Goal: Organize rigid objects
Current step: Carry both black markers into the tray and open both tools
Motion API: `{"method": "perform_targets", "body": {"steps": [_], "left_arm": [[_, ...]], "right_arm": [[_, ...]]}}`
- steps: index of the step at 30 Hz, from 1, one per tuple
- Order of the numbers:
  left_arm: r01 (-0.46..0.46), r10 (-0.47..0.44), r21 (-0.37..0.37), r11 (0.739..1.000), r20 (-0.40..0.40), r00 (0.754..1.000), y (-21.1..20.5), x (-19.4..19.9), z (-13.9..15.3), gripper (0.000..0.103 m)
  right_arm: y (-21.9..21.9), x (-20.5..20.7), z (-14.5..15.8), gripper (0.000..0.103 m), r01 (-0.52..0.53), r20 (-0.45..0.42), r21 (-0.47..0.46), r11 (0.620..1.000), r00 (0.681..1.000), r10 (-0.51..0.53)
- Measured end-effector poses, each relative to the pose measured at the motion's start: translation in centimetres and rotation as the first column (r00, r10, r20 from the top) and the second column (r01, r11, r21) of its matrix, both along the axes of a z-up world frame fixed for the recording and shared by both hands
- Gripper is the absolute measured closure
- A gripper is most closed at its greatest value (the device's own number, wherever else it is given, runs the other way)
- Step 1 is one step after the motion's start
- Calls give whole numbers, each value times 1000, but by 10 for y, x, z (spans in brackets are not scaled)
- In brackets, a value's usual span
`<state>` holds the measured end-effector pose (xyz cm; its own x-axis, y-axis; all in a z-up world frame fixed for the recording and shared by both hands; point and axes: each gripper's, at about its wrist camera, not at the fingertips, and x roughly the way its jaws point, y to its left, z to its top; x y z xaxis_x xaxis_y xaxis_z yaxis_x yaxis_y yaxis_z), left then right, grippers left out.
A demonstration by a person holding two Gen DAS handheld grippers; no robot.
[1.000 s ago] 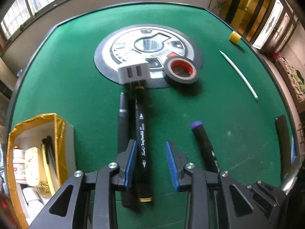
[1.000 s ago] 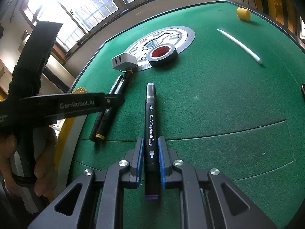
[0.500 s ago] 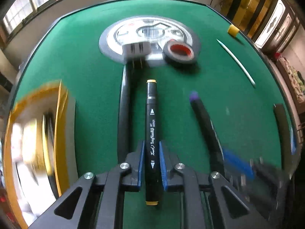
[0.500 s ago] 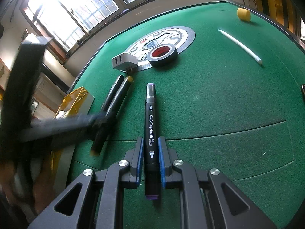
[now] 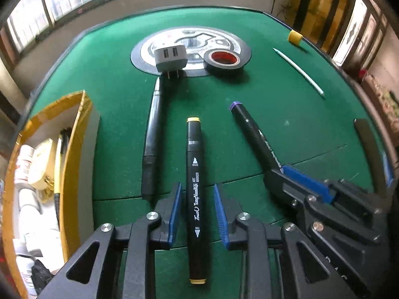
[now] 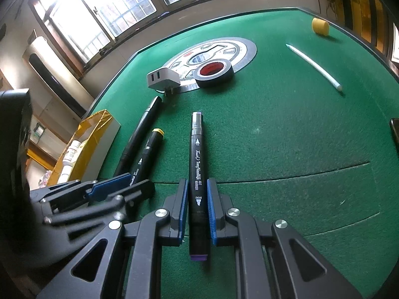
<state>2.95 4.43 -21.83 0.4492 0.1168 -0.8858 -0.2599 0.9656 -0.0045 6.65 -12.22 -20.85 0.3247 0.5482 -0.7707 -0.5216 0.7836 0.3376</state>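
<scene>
A black marker with yellow caps [image 5: 195, 174] lies on the green felt table [image 5: 286, 114], between the blue pads of my left gripper [image 5: 197, 185]. Its jaws are opening, and a gap shows on each side of the marker. My right gripper [image 6: 197, 180] is shut on a black marker with purple caps [image 6: 197, 154], which points away across the felt. In the right wrist view the left gripper [image 6: 119, 182] sits just left of it over the yellow-capped marker [image 6: 147, 152]. A plain black pen [image 5: 152, 134] lies left of both markers.
A white USB charger [image 5: 170, 56] and a black tape roll [image 5: 223, 61] sit on a round panel [image 5: 142, 57] at the back. A white pen [image 5: 299, 71] and a yellow cylinder [image 5: 295, 37] lie far right. A yellow box [image 5: 74, 124] holding several items stands at the left.
My left gripper closed on the yellow-capped marker, pulled it back from the charger toward the near side, and its jaws have now spread off it. The right gripper kept still.
</scene>
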Motion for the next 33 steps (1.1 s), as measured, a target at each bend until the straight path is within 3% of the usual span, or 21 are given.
{"method": "perform_targets", "body": {"steps": [3, 7, 10, 12, 15, 19, 26, 31, 33], "left_arm": [[-16, 16, -16, 1000, 8, 1000, 6, -2, 0, 89], [-32, 36, -80, 996, 41, 999, 16, -16, 2, 89], [-51, 60, -177, 983, 44, 997, 23, -24, 3, 89], [-45, 61, -264, 963, 53, 997, 27, -30, 7, 89], [-26, 57, -328, 944, 85, 995, 30, -41, 18, 89], [-2, 54, -433, 902, 108, 993, 36, -59, 33, 89], [18, 64, -428, 904, 176, 982, 41, -94, 66, 89], [-4, 123, -511, 859, 200, 972, 67, -128, 74, 89], [-35, 160, -504, 863, 206, 965, 80, -141, 76, 89]], "right_arm": [[2, -1, 0, 90, 4, 13, -12, 1000, 1000, -4], [8, -6, 1, 90, 8, 51, -54, 999, 999, -5], [7, -7, 2, 89, 5, 55, -61, 998, 999, -2], [-1, -5, 0, 89, 29, 12, -16, 999, 999, -29], [-15, -11, 5, 89, 49, -54, 101, 994, 998, -43], [-18, -25, 30, 89, 49, -37, 161, 986, 998, -43], [-1, -50, 59, 89, -8, 15, 189, 982, 1000, 5], [12, -55, 54, 89, -30, -16, 200, 979, 999, 34], [21, -57, 53, 89, -53, -27, 203, 978, 998, 60]]}}
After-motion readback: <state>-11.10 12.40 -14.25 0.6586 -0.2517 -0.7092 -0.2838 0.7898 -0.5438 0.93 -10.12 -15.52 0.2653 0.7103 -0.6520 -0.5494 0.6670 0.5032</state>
